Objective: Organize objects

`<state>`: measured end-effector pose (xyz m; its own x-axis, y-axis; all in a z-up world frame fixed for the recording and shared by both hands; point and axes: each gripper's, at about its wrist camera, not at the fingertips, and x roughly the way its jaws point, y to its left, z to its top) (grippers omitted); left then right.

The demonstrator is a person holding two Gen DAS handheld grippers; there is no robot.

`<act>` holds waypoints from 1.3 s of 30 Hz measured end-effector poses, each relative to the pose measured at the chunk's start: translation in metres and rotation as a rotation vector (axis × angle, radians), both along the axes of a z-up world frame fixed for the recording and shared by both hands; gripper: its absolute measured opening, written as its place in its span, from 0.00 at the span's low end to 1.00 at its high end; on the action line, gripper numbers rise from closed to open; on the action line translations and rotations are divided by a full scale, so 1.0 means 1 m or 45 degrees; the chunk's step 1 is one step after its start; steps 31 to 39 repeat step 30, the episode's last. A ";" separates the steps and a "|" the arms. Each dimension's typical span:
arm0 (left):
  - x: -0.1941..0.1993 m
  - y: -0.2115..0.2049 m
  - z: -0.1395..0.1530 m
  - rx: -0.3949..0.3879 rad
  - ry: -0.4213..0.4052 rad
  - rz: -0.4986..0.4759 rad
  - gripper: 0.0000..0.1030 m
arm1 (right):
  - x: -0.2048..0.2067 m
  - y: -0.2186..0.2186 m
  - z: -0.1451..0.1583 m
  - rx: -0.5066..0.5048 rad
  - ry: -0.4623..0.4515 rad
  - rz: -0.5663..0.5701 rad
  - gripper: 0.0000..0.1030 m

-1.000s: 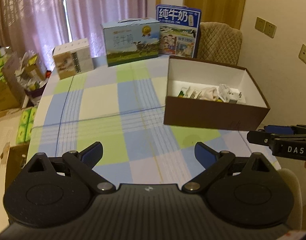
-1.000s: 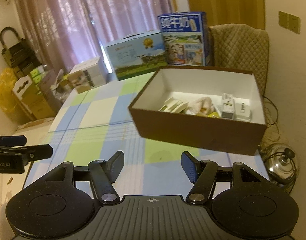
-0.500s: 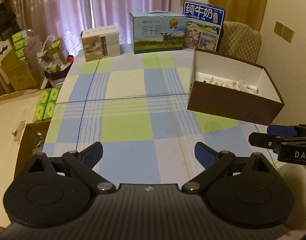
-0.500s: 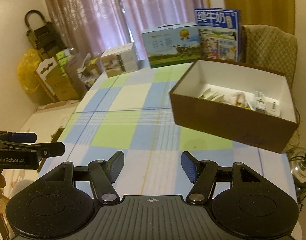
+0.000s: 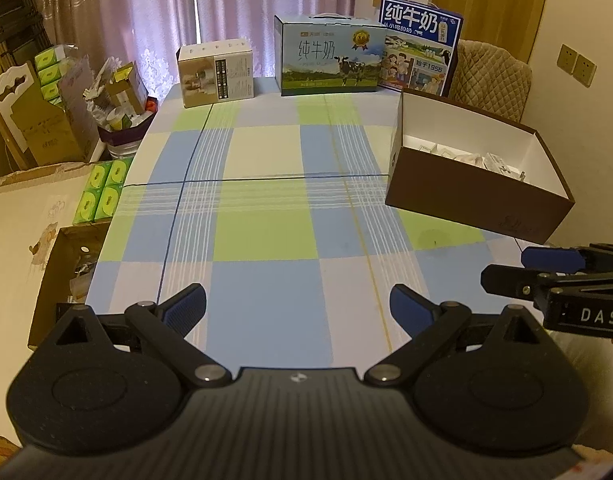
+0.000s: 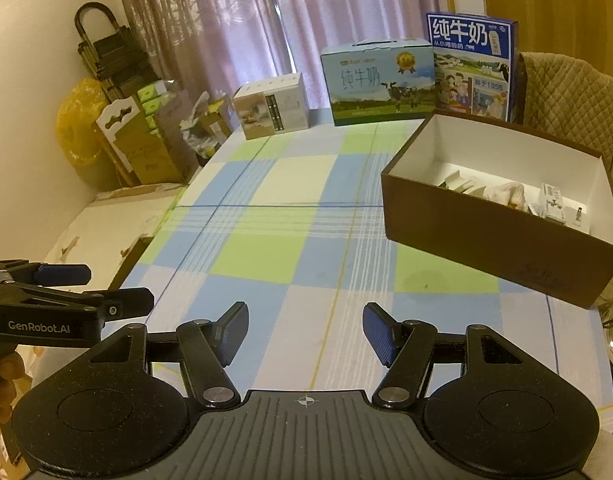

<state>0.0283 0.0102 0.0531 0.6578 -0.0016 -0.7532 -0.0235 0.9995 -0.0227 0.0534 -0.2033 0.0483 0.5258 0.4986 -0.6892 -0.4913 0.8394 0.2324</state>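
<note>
A brown cardboard box point(image 5: 474, 208) point(image 6: 502, 236) with a white inside stands at the table's right side; several small white packets and cartons lie in it. My left gripper point(image 5: 298, 312) hovers open and empty over the near end of the checked tablecloth point(image 5: 266, 220). My right gripper point(image 6: 304, 332) is likewise open and empty, near the front edge, left of the box. Each gripper shows at the side of the other's view: the right one point(image 5: 546, 268), the left one point(image 6: 86, 288).
At the table's far end stand a beige carton point(image 5: 216, 72) and two milk cartons point(image 5: 330, 60) point(image 5: 420, 46). A quilted chair point(image 5: 492, 80) stands behind the box. Cardboard boxes and green tissue packs point(image 5: 102, 192) crowd the floor on the left.
Both grippers have drawn back from the box toward the near end of the table, so more of the tablecloth and room shows. Their fingers stayed open.
</note>
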 end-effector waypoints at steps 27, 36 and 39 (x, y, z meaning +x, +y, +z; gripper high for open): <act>-0.006 -0.001 -0.012 -0.012 0.019 -0.007 0.94 | -0.008 0.002 -0.008 -0.005 0.027 0.005 0.59; -0.004 -0.001 -0.014 -0.010 0.025 -0.004 0.94 | -0.006 0.002 -0.010 -0.006 0.033 0.003 0.59; -0.004 -0.001 -0.014 -0.010 0.025 -0.004 0.94 | -0.006 0.002 -0.010 -0.006 0.033 0.003 0.59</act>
